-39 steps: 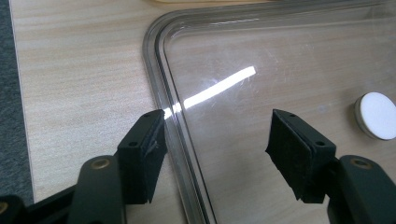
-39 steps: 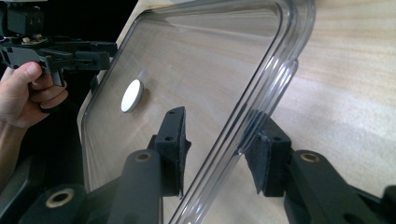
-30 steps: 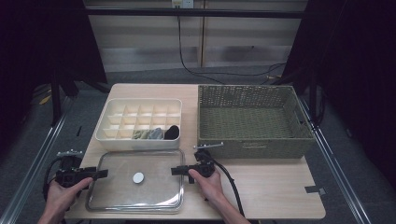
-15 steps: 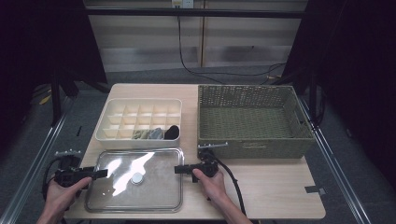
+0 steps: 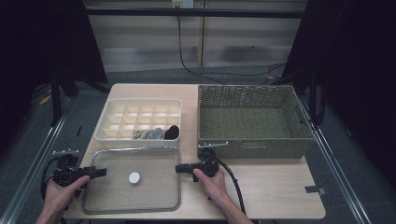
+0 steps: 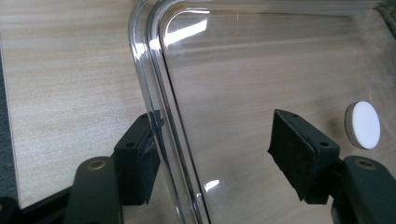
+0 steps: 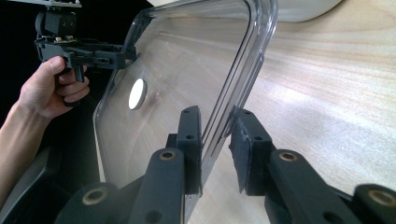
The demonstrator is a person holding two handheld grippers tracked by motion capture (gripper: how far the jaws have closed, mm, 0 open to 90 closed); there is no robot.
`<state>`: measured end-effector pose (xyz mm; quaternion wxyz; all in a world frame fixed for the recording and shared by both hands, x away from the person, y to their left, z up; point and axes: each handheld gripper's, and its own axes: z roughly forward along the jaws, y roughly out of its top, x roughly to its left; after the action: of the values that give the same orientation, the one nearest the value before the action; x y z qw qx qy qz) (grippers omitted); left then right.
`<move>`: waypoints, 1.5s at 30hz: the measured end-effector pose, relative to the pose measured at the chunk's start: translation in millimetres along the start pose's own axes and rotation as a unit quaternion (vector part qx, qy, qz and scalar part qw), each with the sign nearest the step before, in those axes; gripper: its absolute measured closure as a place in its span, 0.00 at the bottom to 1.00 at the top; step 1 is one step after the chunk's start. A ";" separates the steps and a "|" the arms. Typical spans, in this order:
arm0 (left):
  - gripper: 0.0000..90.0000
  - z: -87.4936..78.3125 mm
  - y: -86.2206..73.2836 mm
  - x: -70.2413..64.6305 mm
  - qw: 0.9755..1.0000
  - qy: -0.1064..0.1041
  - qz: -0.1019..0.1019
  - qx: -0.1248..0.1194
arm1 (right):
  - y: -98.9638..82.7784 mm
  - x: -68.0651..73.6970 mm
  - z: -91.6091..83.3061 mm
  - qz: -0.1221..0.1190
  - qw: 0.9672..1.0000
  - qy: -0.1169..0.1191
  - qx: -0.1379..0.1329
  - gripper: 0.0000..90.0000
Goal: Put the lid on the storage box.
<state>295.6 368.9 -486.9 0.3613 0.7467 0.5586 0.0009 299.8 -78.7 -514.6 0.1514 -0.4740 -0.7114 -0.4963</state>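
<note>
A clear lid [image 5: 140, 198] with a white knob [image 5: 134, 177] lies near the table's front edge. My left gripper [image 5: 102, 171] sits at its left rim. In the left gripper view the rim [image 6: 159, 116] runs beside one pad, while the other pad [image 6: 299, 154] stands well off it; these jaws have just been closing and my left gripper [image 6: 217, 140] is open. My right gripper [image 5: 179, 168] is at the lid's right rim. Its jaws have just been closing, and in the right gripper view both pads of my right gripper [image 7: 217, 135] meet the rim of the lid [image 7: 187, 60].
A cream divider tray [image 5: 112, 123] stands behind the lid, with a few dark and grey items [image 5: 161, 133] in its front cells. A green wicker basket [image 5: 252, 142] fills the right back, just beyond my right hand. Bare wood [image 5: 271, 186] lies to the right.
The bright glare on the lid has gone and it now looks see-through and flatter. Both hands have kept their places at its two sides.
</note>
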 end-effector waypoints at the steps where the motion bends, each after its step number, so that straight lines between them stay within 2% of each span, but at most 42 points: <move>1: 0.41 0.4 -0.1 -0.3 1.000 -0.001 -0.003 -0.003 | 0.0 -0.4 0.2 -0.003 1.000 -0.001 0.001 0.81; 4: 0.45 -2.0 -0.4 0.0 1.000 -0.009 0.000 -0.007 | -0.7 0.2 0.3 -0.010 1.000 -0.012 0.006 0.78; 6: 0.48 -3.1 -0.2 -1.5 1.000 -0.014 -0.009 -0.020 | -0.3 0.8 -0.4 -0.010 1.000 -0.014 0.006 0.77; 8: 0.50 -3.4 0.5 -2.3 1.000 -0.015 -0.005 -0.023 | 1.1 1.7 -1.2 -0.007 1.000 -0.018 0.005 0.76; 10: 0.52 -3.7 0.7 -3.3 1.000 -0.016 -0.004 -0.023 | 2.7 3.5 -1.3 -0.011 0.999 -0.032 0.006 0.74; 14: 0.56 -7.3 1.8 -4.8 0.999 -0.026 -0.011 -0.037 | 4.5 5.6 -3.6 -0.013 0.999 -0.038 0.006 0.74; 15: 0.57 -8.7 2.0 -3.7 0.999 -0.027 -0.005 -0.035 | 5.0 6.5 -4.3 -0.016 0.999 -0.040 0.004 0.74; 16: 0.58 -9.5 1.8 -4.1 0.999 -0.033 -0.012 -0.042 | 5.5 7.3 -5.2 -0.016 0.999 -0.041 0.002 0.74; 17: 0.59 -11.3 1.9 -3.4 0.998 -0.035 -0.007 -0.044 | 5.9 7.8 -5.9 -0.016 0.999 -0.041 0.002 0.74; 18: 0.61 -11.5 2.1 -4.4 0.998 -0.038 -0.013 -0.052 | 6.3 8.4 -6.6 -0.016 0.999 -0.042 0.003 0.74; 20: 0.62 -13.0 2.5 -3.9 0.998 -0.037 -0.008 -0.054 | 6.7 9.1 -7.5 -0.017 0.999 -0.041 0.002 0.75; 21: 0.63 -14.6 3.4 -4.9 0.997 -0.040 -0.017 -0.063 | 8.7 11.0 -8.8 -0.016 0.999 -0.045 0.001 0.75; 22: 0.63 -16.1 4.1 -4.2 0.997 -0.039 -0.007 -0.059 | 9.9 11.9 -9.1 -0.018 0.999 -0.047 0.002 0.75; 23: 0.64 -16.9 4.3 -4.7 0.997 -0.044 -0.011 -0.067 | 11.4 13.1 -10.1 -0.022 0.999 -0.048 0.003 0.75; 27: 0.67 -21.5 5.6 -4.7 0.996 -0.053 -0.012 -0.075 | 16.9 15.8 -14.0 -0.026 0.998 -0.050 -0.001 0.77; 31: 0.69 -24.5 10.0 -7.1 0.996 -0.049 -0.008 -0.071 | 19.8 18.1 -16.0 -0.030 0.998 -0.055 -0.003 0.77; 37: 0.71 -28.4 16.6 -10.4 0.995 -0.058 -0.007 -0.084 | 27.6 20.6 -23.4 -0.031 0.998 -0.050 -0.011 0.81; 39: 0.72 -30.9 19.2 -10.8 0.995 -0.058 0.003 -0.084 | 30.8 22.7 -26.2 -0.034 0.998 -0.052 -0.014 0.81; 40: 0.73 -31.6 20.2 -12.2 0.995 -0.057 -0.003 -0.085 | 32.2 23.7 -27.5 -0.040 0.998 -0.053 -0.015 0.82; 45: 0.73 -35.3 27.9 -17.5 0.994 -0.054 0.006 -0.094 | 38.8 26.8 -33.4 -0.041 0.997 -0.054 -0.024 0.84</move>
<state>298.0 370.1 -438.7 0.4590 0.7117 0.5315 0.0151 309.8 -90.8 -459.0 0.0811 -0.4737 -0.7253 -0.4929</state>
